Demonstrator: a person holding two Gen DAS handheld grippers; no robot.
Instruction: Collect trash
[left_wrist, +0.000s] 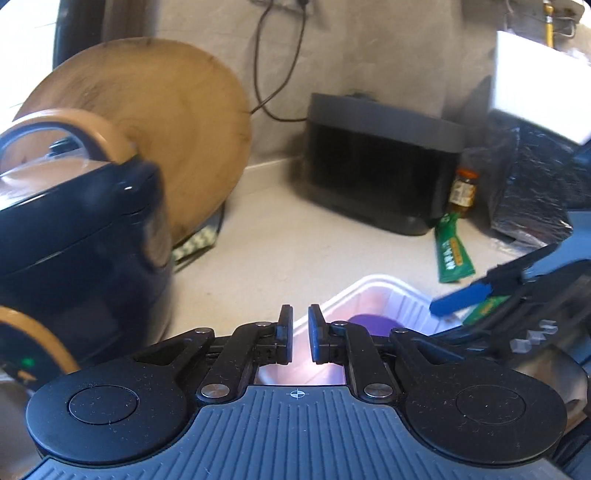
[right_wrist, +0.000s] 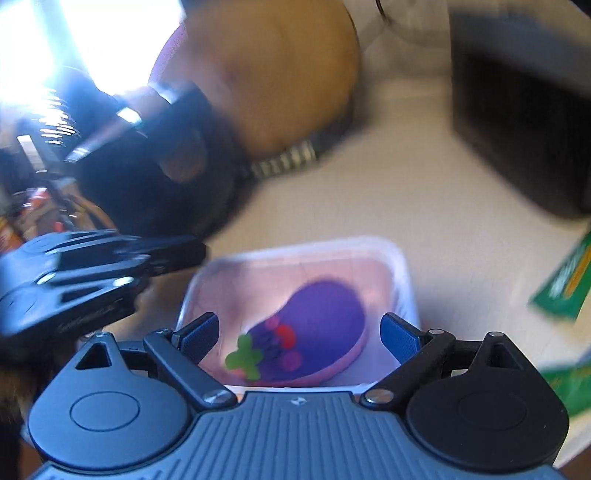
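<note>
A: Grippers?
B: Left gripper (left_wrist: 301, 334) nearly closed, nothing between its fingers. Right gripper (right_wrist: 300, 338) wide open, empty, above the white tray (right_wrist: 400, 266).
A: Trash?
B: Green wrapper (left_wrist: 452, 249) flat on the counter (left_wrist: 295, 240), near the dark box (left_wrist: 380, 162) at the back edge. Purple toy (right_wrist: 321, 321) lies inside the tray.

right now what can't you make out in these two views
- Purple object in the white tray: right wrist view, motion blur; what it is stays unclear.
- Same tray in left wrist view: near part hidden behind the left hand-held gripper.
- Green packet: cut off by the right edge, print blurred.
- Small jar: label too small to read.
</note>
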